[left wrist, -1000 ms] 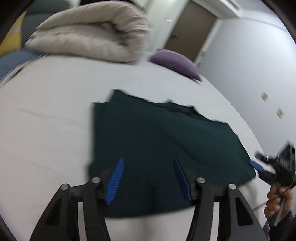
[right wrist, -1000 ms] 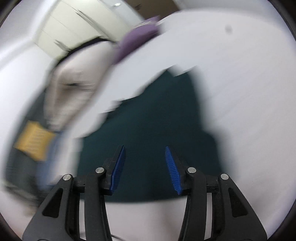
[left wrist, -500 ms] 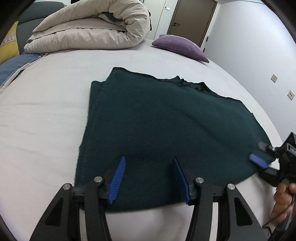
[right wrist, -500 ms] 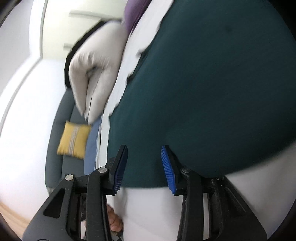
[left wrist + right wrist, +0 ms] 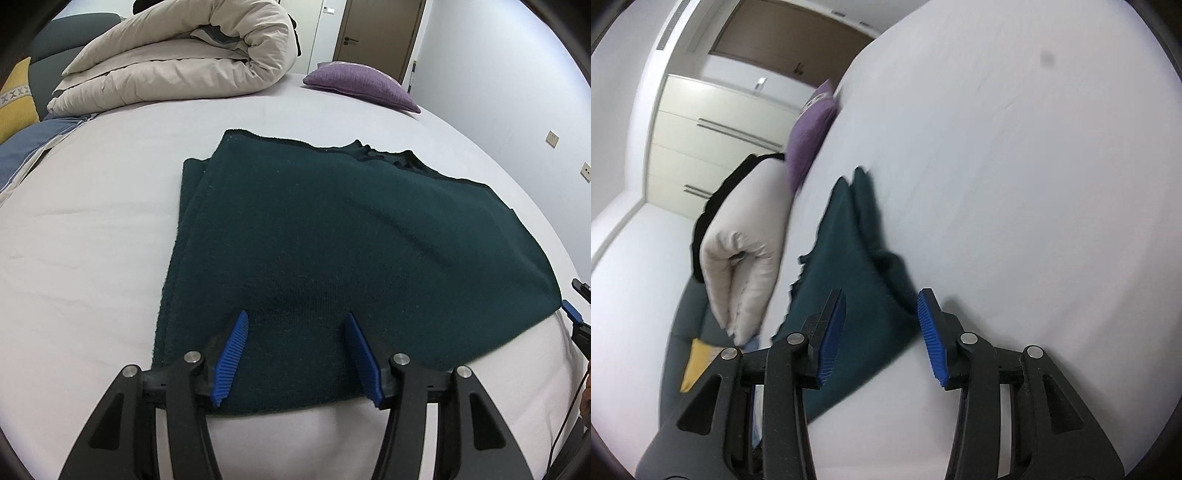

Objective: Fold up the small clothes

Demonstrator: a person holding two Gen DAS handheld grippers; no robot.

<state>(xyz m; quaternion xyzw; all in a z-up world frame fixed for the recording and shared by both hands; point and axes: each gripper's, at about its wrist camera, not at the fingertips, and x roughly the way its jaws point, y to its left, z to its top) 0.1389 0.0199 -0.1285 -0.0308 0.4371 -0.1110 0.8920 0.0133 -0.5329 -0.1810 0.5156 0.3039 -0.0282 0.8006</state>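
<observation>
A dark green knit garment [image 5: 332,251] lies folded flat on the white bed [image 5: 92,240]. My left gripper [image 5: 295,354] is open, its blue pads just above the garment's near edge, holding nothing. My right gripper [image 5: 881,332] is open and empty at the garment's right corner [image 5: 857,280]; its view is rolled sideways. The right gripper's tip also shows in the left wrist view [image 5: 572,314], just off the garment's right edge.
A rolled beige duvet [image 5: 177,70] lies at the far side of the bed, a purple pillow [image 5: 362,83] to its right. A yellow cushion [image 5: 14,99] and grey sofa stand at far left. A door and wall lie beyond.
Both grippers have come closer to the garment's near edge. The right gripper has swung and rolled sideways, now at the right corner. The garment has not visibly moved.
</observation>
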